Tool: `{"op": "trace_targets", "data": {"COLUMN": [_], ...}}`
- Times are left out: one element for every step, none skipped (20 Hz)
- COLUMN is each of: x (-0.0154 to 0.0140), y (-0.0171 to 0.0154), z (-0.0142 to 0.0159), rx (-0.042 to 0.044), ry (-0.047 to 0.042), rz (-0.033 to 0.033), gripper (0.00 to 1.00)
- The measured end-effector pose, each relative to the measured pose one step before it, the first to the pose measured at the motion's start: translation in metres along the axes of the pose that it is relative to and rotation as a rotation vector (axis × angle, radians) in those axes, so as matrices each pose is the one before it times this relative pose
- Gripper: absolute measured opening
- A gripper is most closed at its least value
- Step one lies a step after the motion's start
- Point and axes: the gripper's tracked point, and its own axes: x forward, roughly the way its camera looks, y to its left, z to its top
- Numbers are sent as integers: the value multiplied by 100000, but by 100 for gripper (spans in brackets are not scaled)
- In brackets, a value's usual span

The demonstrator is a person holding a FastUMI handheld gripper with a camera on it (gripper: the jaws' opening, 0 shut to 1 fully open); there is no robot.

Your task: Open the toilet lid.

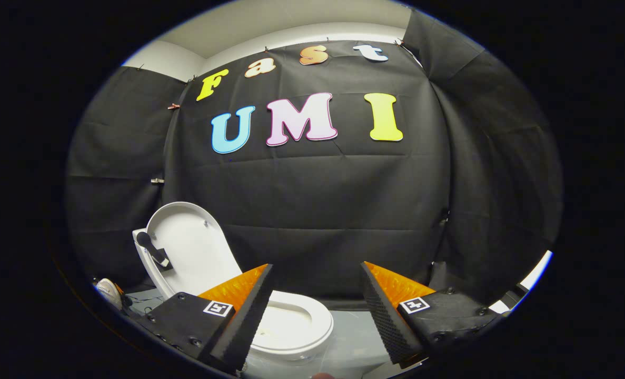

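Now upright toilet lid (188,247), hand-held gripper (317,316) agape

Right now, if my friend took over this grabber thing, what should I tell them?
Tool: open, holding nothing, its fingers spread apart above the toilet.
Toilet lid: already up, tilted back, standing beyond the left finger.
Seat: down on the bowl, showing between and just ahead of the fingers.
Done: the lid looks fully open.
Left: probably nothing but pulling the tool away; check that the lid stays up by itself.
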Motion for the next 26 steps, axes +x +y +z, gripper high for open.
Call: {"op": "trace_targets", "data": {"x": [22, -23, -31, -90, -101, 11, 105, 56, -71, -79, -95, 82, 58, 32, 71, 71, 86, 56, -77, -118, -11, -79, -70, 16, -17, -36], "y": [28, 181, 326, 88, 68, 151, -28, 3, 55, 57, -136, -238, -430, -495, -482, -360, -267, -160, -36, 49, 57, 98, 160, 116, 263, 185], "z": [-343, -125, -73, 113, 204, 172, -33, -218, -143, -21, 280, 242, 27, -39, 11, -93, -29, -130, 5, 184, 315, 178, 170, -65, -109, -103], "rx": [-151, 501, 453, -70, -151, -368, -664, -262, 61, 448, 1402, 1198, 386, 423, 940, 1030, 492, -375, -638, -892, -1059, -1171, -1007, -813, -891, -973], "ry": [934, 617, 318, -132, -620, -671, -142, 337, 586, 327, -1045, -635, -102, -75, 85, 253, 226, 252, -86, -566, -966, -938, -552, -320, -74, 61], "rz": [16, 691, 725, 152, 380, 253, -152, 167, 405, 335, -42, -485, -1012, -1216, -1183, -1166, -1141, -1006, -349, -185, -139, 95, 231, 230, 498, 254], "gripper": [99, 99, 99, 99, 99, 99, 99, 99, 99, 99, 99, 99, 99, 99, 99, 99, 99, 99, 99, 99, 99, 99, 99, 99, 99, 99]}}
